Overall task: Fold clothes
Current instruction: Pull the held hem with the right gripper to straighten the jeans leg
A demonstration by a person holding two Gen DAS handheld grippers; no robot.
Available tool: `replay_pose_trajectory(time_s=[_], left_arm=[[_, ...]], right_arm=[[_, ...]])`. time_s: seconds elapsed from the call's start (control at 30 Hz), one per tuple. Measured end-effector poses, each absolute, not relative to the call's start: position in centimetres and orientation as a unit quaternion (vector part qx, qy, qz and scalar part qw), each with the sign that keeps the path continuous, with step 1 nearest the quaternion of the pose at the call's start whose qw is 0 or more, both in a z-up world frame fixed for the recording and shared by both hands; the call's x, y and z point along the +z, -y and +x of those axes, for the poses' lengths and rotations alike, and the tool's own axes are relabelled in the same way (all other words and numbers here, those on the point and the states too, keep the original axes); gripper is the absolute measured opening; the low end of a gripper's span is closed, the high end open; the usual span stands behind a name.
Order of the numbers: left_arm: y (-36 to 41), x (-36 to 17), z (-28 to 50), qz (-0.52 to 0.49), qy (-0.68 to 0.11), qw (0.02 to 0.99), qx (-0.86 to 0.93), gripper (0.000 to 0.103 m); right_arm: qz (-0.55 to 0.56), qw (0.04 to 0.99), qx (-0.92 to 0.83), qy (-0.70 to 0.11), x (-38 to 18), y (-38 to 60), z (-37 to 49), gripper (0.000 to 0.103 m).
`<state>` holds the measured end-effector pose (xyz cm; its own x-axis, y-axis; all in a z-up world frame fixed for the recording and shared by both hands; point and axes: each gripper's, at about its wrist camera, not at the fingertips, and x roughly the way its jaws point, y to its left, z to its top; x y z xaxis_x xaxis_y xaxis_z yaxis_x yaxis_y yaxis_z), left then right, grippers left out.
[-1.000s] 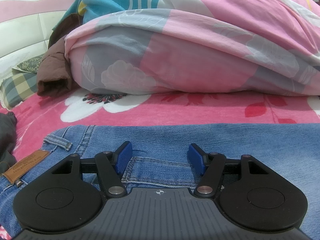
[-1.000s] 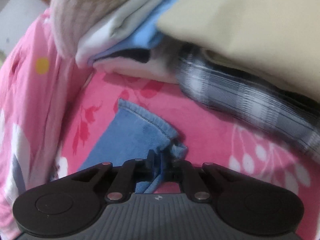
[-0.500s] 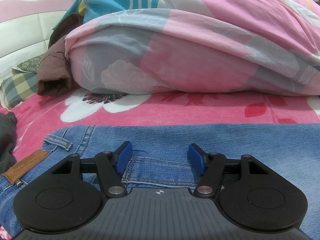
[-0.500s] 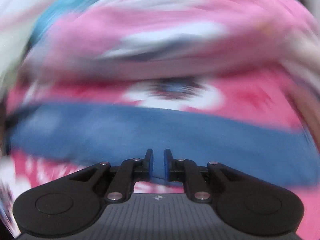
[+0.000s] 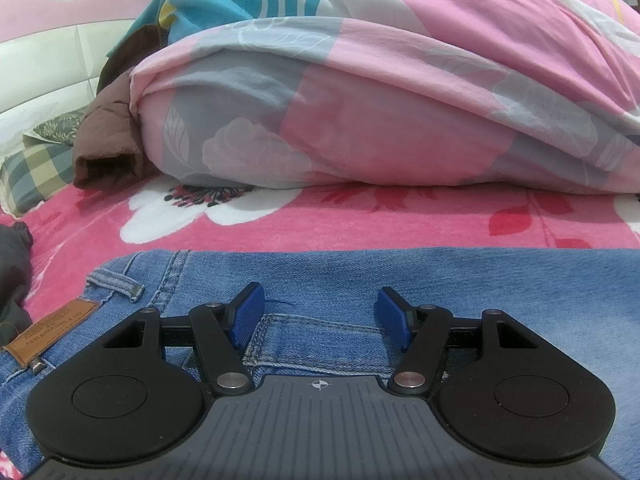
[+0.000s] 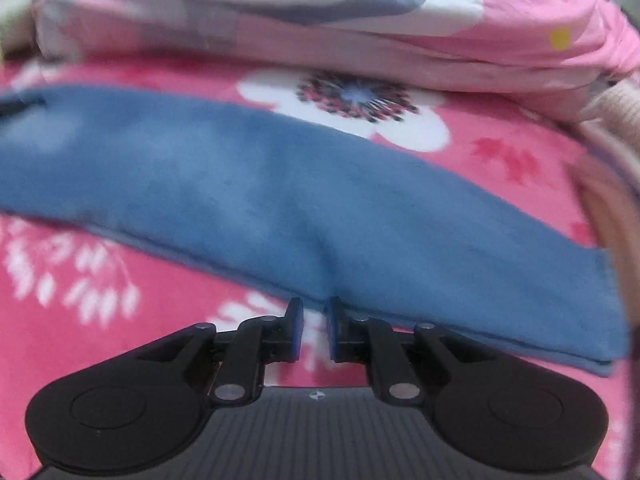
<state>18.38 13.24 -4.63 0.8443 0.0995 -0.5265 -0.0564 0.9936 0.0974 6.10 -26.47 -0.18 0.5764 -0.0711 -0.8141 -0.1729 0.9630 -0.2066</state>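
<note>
Blue jeans (image 5: 440,280) lie flat on the pink floral blanket (image 5: 360,216). In the left wrist view their waist end shows, with a belt loop (image 5: 116,286) and a brown leather patch (image 5: 52,328). My left gripper (image 5: 319,302) rests open over the denim, straddling a stitched back pocket, and its pads grip nothing. The right wrist view shows one long jeans leg (image 6: 280,184) running left to right, its hem (image 6: 608,304) at the right. My right gripper (image 6: 314,312) hovers at the leg's near edge, with a narrow gap between its jaws and nothing in it.
A folded pink and grey floral duvet (image 5: 360,120) lies along the far side of the jeans. A brown garment (image 5: 108,140), a checked pillow (image 5: 32,168) and a dark garment (image 5: 12,272) are at the left. Pale knit clothing (image 6: 616,128) sits beyond the hem.
My right gripper let go of the jeans hem, swung away from the stacked clothes and rolled to face the leg's long side, its jaws slightly parted. The left gripper has not moved.
</note>
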Motion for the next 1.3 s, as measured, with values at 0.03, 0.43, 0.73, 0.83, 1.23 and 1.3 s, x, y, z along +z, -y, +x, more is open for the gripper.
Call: replay_pose_trajectory(time_s=[0.03, 0.43, 0.73, 0.83, 1.23, 1.3], left_arm=[[-13.2, -4.6, 18.4, 0.039, -0.276, 0.959, 0.041, 0.063], [-13.2, -4.6, 18.4, 0.036, -0.276, 0.960, 0.040, 0.064], [-13.3, -4.7, 18.3, 0.036, -0.275, 0.960, 0.039, 0.064], [-13.3, -4.7, 18.3, 0.036, -0.275, 0.960, 0.039, 0.064], [-13.3, -4.6, 18.4, 0.036, -0.276, 0.960, 0.037, 0.066], [-13.3, -4.6, 18.4, 0.036, -0.276, 0.960, 0.036, 0.067]], right_arm=[[-0.153, 0.882, 0.032, -0.445, 0.4, 25.3, 6.3, 0.012], [-0.056, 0.878, 0.166, -0.444, -1.8, 21.2, 5.3, 0.014], [-0.014, 0.934, 0.041, -0.355, 1.3, 28.7, 6.3, 0.016], [-0.003, 0.936, 0.031, -0.350, -2.1, 32.4, 5.7, 0.016], [-0.027, 0.957, 0.043, -0.286, -1.7, 34.3, 7.0, 0.018], [-0.069, 0.947, 0.058, -0.308, -3.3, 34.7, 8.1, 0.018]])
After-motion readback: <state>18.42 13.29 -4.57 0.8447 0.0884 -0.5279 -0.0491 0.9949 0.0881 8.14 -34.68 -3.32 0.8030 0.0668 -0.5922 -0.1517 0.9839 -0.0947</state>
